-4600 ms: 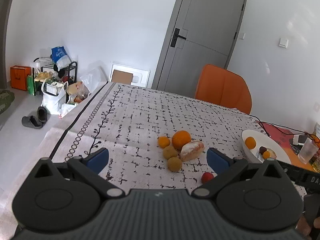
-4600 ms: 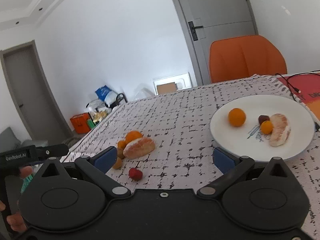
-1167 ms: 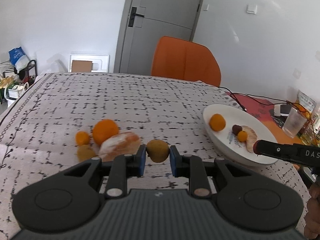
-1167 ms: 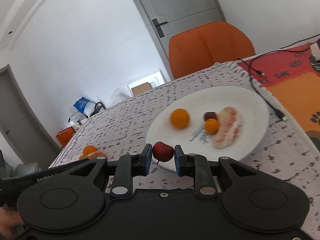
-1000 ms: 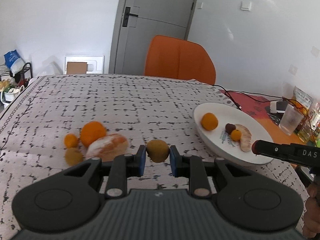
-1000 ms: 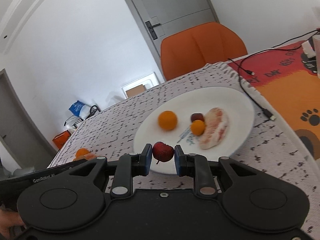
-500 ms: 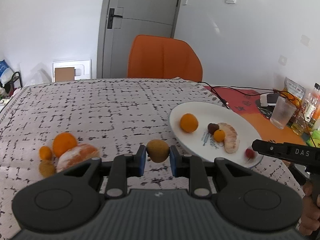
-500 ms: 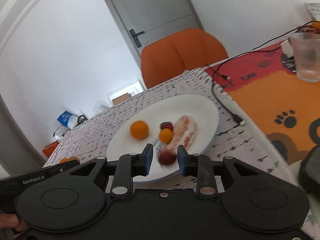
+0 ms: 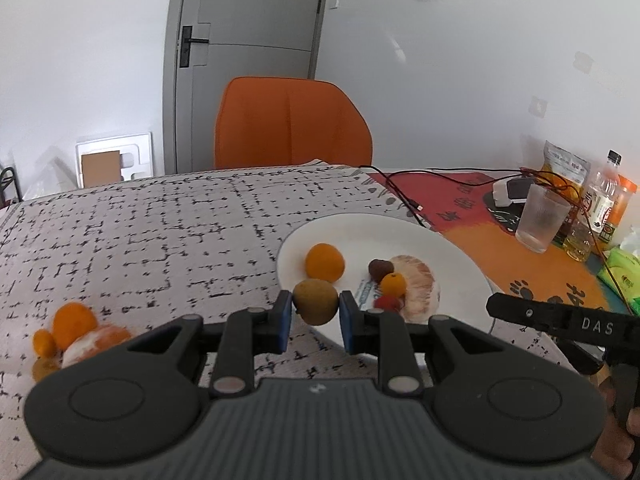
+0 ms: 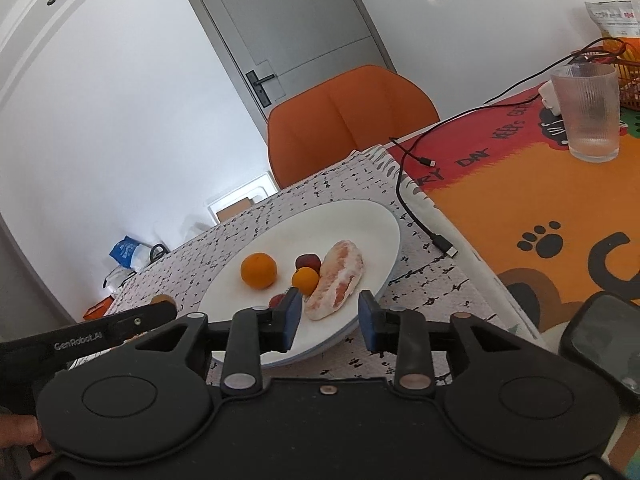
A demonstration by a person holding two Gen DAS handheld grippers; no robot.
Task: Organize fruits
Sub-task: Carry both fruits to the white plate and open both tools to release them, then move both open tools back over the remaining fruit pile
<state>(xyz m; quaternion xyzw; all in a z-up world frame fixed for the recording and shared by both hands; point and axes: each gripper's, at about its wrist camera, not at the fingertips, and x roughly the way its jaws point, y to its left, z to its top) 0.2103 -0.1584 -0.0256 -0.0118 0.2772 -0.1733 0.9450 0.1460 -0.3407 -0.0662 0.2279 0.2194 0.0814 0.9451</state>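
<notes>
Fruits | left hand-held gripper (image 9: 315,314) clenches round fuzzy kiwi (image 9: 315,301) | right hand-held gripper (image 10: 328,316) — just opening, empty — above glossy plate (image 10: 376,220)

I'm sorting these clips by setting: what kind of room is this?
Probably a dining area in a home: a cloth-covered table with a white plate of fruit, an orange chair pulled up to it, and a grey interior door behind.

One white plate (image 9: 448,240) at centre right of the left wrist view carries five fruits: an orange (image 9: 324,262), a dark plum (image 9: 380,268), a small tangerine (image 9: 393,284), a peeled pomelo segment (image 9: 418,280) and a red cherry (image 9: 386,302). One kiwi (image 9: 315,301) sits between blue pads at lower centre. Four more fruits (image 9: 74,336) cluster at lower left, and one glass (image 9: 541,216) stands at right.
</notes>
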